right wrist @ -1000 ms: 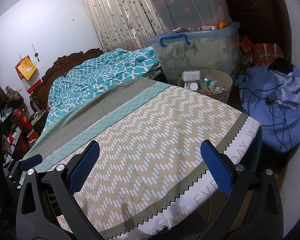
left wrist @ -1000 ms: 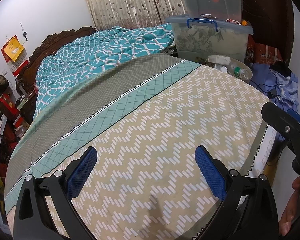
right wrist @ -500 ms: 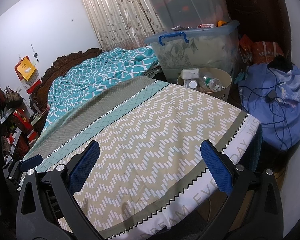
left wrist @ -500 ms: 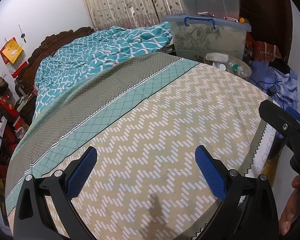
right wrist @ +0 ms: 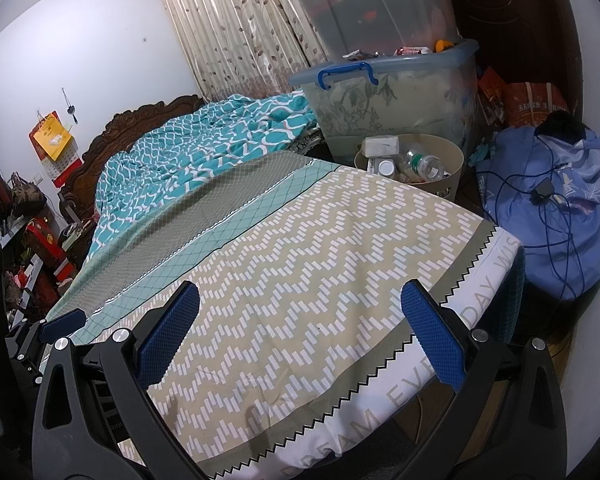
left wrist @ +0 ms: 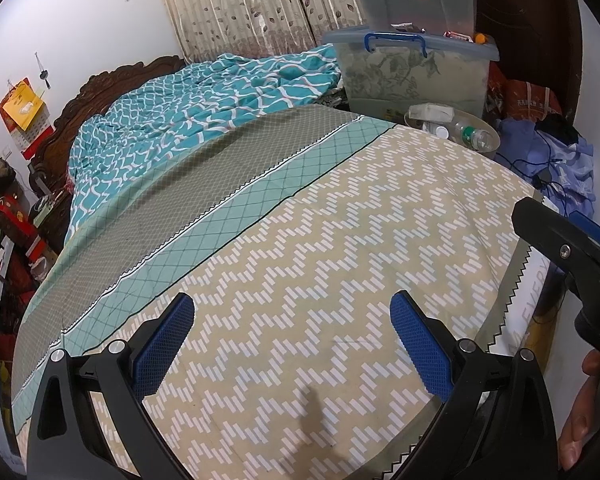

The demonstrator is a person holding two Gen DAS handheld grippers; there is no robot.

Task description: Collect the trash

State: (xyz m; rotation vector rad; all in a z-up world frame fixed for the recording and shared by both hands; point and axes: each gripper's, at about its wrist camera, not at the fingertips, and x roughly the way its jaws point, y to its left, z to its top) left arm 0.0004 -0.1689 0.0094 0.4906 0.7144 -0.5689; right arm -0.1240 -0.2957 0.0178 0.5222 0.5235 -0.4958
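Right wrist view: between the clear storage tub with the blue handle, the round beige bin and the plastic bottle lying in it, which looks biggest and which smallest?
1. Storage tub, though it stands farther back.
2. Beige bin.
3. Plastic bottle, lying inside the bin.

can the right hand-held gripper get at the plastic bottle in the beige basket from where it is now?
Probably not yet. The right hand-held gripper is open and empty, but it hovers over the near end of the bed; the plastic bottle lies in the basket beyond the far edge. Nothing covers the bottle.
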